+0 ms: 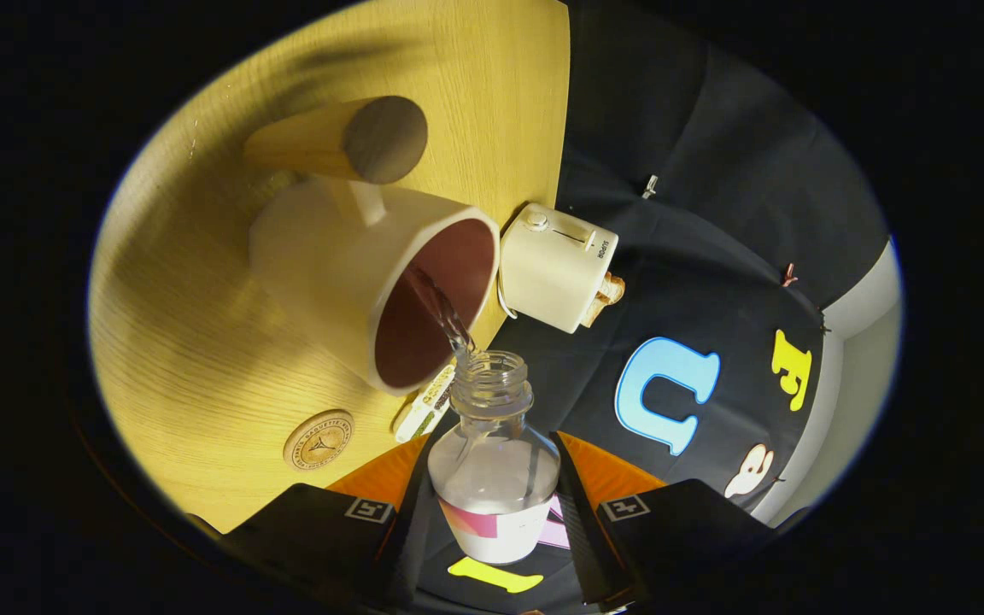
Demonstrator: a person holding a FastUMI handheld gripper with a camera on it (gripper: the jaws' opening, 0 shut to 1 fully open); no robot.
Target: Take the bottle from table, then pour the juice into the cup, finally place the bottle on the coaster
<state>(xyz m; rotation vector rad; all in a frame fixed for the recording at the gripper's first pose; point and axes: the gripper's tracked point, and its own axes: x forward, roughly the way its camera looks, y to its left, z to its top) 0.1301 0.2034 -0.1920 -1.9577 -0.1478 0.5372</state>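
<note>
The gripper (492, 504) has both fingers clamped on the sides of a clear glass bottle with a pink-and-white label (494, 478), its uncapped threaded mouth pointing ahead and tipped toward a large cream mug with a dark reddish-brown inside (372, 282). A thin clear stream (441, 316) runs from the mouth into the mug. Beside the fingers on the light wooden table (202, 359) lies a round cork coaster (319, 440). Beyond the mug stand a wooden cylinder (347, 141) and a cream toaster holding bread (556, 266).
</note>
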